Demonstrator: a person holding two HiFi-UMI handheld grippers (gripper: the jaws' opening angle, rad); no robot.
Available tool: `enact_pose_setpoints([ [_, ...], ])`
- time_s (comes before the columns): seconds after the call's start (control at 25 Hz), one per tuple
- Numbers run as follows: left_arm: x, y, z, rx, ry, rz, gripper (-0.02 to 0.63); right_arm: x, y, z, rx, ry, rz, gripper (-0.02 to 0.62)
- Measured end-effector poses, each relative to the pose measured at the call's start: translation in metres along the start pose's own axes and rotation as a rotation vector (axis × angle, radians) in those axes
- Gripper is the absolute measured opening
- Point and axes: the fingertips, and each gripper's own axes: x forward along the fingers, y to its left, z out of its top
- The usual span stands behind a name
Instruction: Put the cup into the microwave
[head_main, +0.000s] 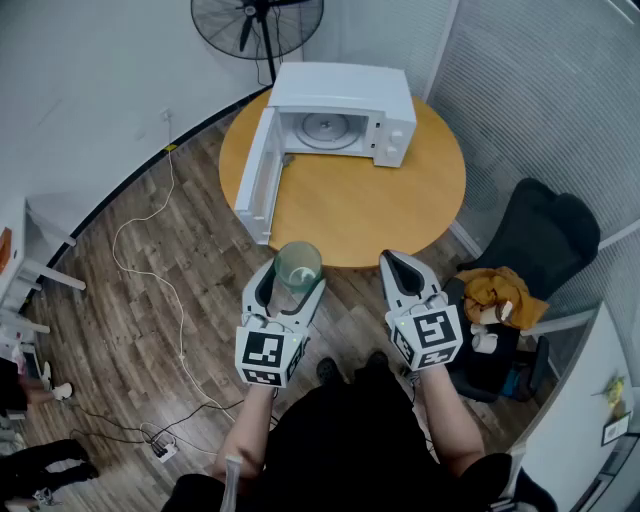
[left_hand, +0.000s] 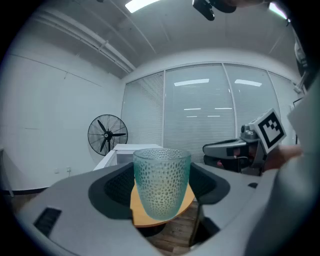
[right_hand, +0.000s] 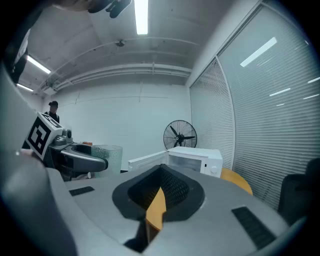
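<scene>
My left claw (head_main: 292, 290) grasps the cup (head_main: 297, 264) upright, mid-air; my right claw (head_main: 403, 270) is clenched, empty. Carrying stage, I judge: the microwave (head_main: 340, 115) gapes at twelve o'clock, so next I reach forward into its cavity

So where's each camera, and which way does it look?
Head view: on the person's head, looking steeply down at left gripper, right gripper, table and open microwave; forearms show.
Left gripper view: on that gripper, looking along jaws shut on the glass cup.
Right gripper view: on that gripper, looking along shut, empty jaws.
Shared: both gripper views see the fan and microwave.
</scene>
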Motion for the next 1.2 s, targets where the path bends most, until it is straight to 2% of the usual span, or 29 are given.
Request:
enact_pose_setpoints([
  [0.72, -0.015, -0.019, 0.002, 0.022, -0.013, -0.003, 0.333, -0.027, 0.004, -0.003, -0.022, -0.001, -0.034, 0.011],
  [1.0, 0.002, -0.02, -0.009, 0.012, 0.01, -0.007, 0.333, -0.019, -0.004, -0.016, -0.014, 0.026, -0.023, 0.011],
  [1.2, 0.027, -0.016, -0.01, 0.038, 0.023, 0.006, 0.331, -0.004, -0.023, -0.021, -0.002, 0.039, -0.012, 0.011],
])
